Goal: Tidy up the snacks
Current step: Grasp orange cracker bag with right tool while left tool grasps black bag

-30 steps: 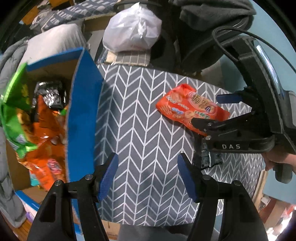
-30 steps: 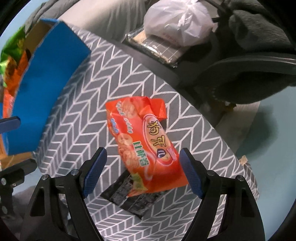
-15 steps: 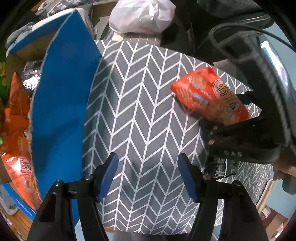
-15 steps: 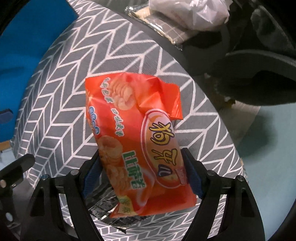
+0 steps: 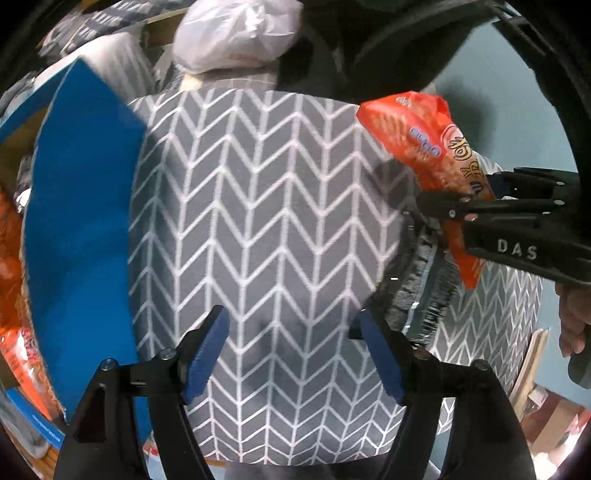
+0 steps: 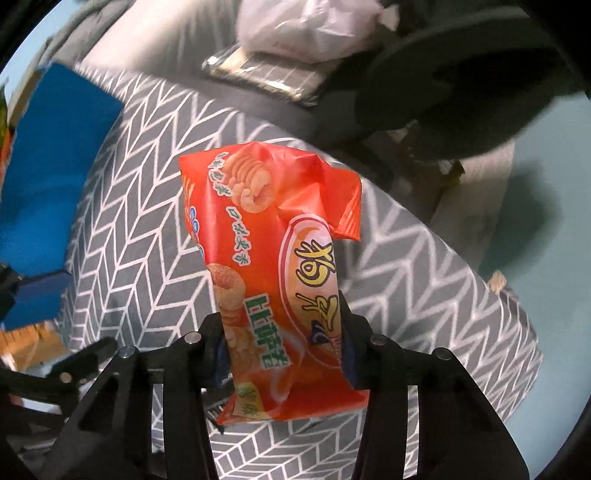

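The orange snack packet (image 6: 280, 291) is what I am working on, and it sits between the jaws of my right gripper (image 6: 282, 350), which are closing on its lower half, the pads already pressing in on both long sides. I take it across the narrow width because the bag is soft and puffed, so a bite there should crumple the film less than one at the crimped end. Its top end stands free above the cloth and looks lifted, not lying flat. A dark foil packet (image 5: 424, 280) lies on the cloth just below it, half hidden, so I judge it the next item.

The blue cardboard box (image 5: 77, 229) stands at the left edge of the stool with its flap up, orange bags visible inside; that is where I expect the packet to go. My left gripper (image 5: 295, 354) hangs over bare cloth with its jaws opening and nothing between them, probably kept ready for the foil packet.

The surface is a round seat covered in grey herringbone fabric (image 5: 258, 192). Beyond it I see a white plastic bag (image 5: 236, 33), a dark chair and a pale blue floor (image 6: 546, 184).
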Tool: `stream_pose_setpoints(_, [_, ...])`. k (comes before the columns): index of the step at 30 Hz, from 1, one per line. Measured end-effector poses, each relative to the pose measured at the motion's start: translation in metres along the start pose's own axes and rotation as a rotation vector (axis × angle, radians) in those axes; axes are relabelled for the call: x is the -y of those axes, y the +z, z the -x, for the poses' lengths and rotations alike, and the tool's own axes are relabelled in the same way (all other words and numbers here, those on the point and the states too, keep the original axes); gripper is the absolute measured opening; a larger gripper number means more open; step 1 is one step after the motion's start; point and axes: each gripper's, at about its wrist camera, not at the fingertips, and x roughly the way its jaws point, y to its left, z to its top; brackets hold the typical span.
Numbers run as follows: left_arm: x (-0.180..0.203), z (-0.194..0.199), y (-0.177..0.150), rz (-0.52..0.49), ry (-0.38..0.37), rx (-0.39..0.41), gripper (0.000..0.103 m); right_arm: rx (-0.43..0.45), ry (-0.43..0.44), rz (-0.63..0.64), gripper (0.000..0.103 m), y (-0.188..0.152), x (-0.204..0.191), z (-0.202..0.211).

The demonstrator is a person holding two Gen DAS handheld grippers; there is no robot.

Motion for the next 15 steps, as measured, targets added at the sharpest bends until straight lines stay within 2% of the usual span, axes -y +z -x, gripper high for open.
stream_pose_setpoints(6, [0.042,0.000,0.003,-0.140,0.004,0.005,0.077,0.046,0.008,-0.129,0.045,-0.030,0.032,0.021])
stream_pose_setpoints(9, [0.062,-0.003,0.007,-0.195,0.005,0.002,0.081,0.060,0.002,-0.200,0.045,-0.048,0.049,0.028])
stream_pose_setpoints(15, [0.093,-0.013,0.010,-0.226,-0.019,-0.020,0.081,0.071,0.030,-0.354,0.045,-0.095,0.072,0.027])
